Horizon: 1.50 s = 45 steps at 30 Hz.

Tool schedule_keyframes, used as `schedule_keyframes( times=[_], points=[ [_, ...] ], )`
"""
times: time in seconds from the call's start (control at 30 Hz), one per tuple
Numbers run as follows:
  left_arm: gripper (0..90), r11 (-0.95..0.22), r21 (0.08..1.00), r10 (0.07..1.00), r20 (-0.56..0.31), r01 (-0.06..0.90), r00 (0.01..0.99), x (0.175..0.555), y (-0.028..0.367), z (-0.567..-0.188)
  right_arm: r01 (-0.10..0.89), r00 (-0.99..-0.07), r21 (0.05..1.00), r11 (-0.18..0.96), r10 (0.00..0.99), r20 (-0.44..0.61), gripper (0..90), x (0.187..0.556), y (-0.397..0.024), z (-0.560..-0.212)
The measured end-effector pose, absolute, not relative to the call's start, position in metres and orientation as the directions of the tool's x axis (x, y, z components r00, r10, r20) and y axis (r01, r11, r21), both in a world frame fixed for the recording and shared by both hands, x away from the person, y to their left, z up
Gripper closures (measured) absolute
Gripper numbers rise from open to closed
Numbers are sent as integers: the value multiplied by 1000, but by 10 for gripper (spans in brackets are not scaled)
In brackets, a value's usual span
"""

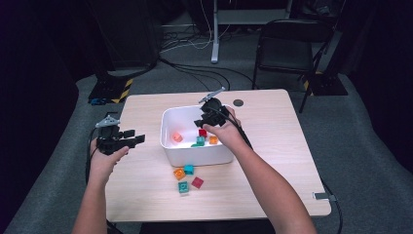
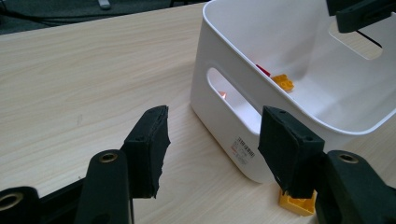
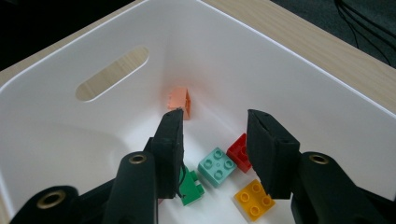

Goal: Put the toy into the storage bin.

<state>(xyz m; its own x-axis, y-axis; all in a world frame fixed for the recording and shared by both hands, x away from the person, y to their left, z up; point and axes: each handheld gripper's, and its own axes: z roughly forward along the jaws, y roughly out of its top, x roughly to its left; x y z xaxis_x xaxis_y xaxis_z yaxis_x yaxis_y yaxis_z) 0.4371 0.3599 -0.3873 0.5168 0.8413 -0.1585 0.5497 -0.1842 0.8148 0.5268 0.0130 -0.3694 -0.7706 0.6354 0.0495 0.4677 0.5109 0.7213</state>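
Your right gripper point(image 1: 202, 122) sits over the white bin point(image 1: 168, 146) at frame centre in the high view, jaws parted with nothing between them. No earlier shot here, so just the state: released. In the right gripper view the bin walls close in on the upper left and right; the handle slot sits upper left. The bin floor below the jaws is mostly free white.

Blocks under that claw, right gripper view: teal block point(image 3: 216, 166) just below the gap between the pads, red block point(image 3: 239, 152) touching its right side, yellow block point(image 3: 254, 199) lower right, green block point(image 3: 191, 185) by the left pad, peach block point(image 3: 180, 102) against the far wall above the left pad. None touched.

Your left gripper point(image 1: 130, 137) hangs at left of the bin in the high view, well apart from it, over bare table point(image 1: 272, 122). Jaws spread, empty.

Four loose blocks point(image 1: 187, 177) lie on the table just below the bin's near wall, centre-low in the frame. Table edge runs close beyond your left hand; open wood to the right of the bin.
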Motion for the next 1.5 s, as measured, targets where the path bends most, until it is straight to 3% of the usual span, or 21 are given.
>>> schedule_keyframes(
  times=[0.47, 0.87, 1.13, 1.5],
  points=[
    [413, -187, 807, 844, -159, 560, 511, 437, 360, -388, 377, -814, 759, 532, 581, -3, 467, 476, 3, -348],
    [413, -198, 802, 842, -155, 564, 517, 437, 358, -388, 302, -852, 777, 552, 521, -39, 473, 436, -4, -348],
    [413, -189, 808, 845, -156, 558, 511, 437, 359, -389, 291, -863, 795, 533, 505, -23, 482, 413, -5, -358],
    [413, -194, 802, 846, -155, 565, 511, 437, 358, -389, 287, -861, 786, 548, 507, -40, 516, 395, -6, -401]
  ],
)
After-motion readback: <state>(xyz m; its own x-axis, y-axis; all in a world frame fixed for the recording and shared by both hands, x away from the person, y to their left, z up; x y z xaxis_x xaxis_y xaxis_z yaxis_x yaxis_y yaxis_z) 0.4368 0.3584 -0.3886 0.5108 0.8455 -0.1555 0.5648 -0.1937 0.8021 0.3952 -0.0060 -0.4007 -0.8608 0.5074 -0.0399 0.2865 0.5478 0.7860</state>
